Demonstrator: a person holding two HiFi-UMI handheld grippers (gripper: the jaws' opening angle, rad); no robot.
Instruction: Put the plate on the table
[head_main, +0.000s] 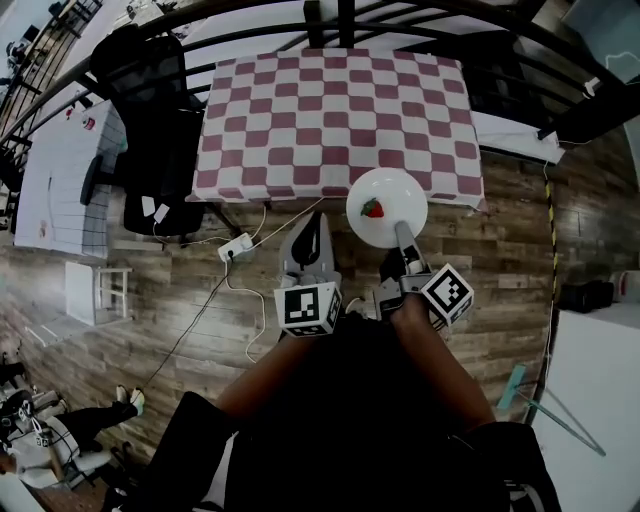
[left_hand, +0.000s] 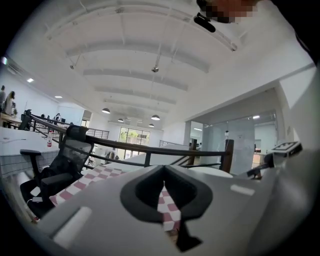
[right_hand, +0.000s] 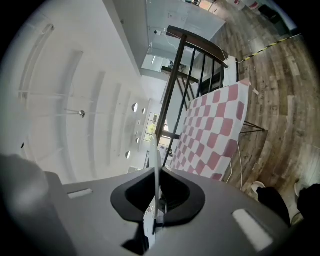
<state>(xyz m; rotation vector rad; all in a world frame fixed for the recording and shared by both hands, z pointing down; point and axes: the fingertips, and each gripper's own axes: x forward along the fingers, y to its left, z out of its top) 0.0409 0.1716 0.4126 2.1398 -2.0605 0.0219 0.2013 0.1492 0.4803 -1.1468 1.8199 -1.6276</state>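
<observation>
A white plate carrying a strawberry hangs level over the near edge of the table, which wears a red-and-white checked cloth. My right gripper is shut on the plate's near rim. In the right gripper view the plate shows edge-on as a thin white line pinched between the jaws of the right gripper, with the table ahead. My left gripper hovers just left of the plate, jaws together and holding nothing. The left gripper points at the table.
A black office chair stands against the table's left side. A white power strip with trailing cables lies on the wooden floor below the table edge. A dark railing runs behind the table. A white stool sits at left.
</observation>
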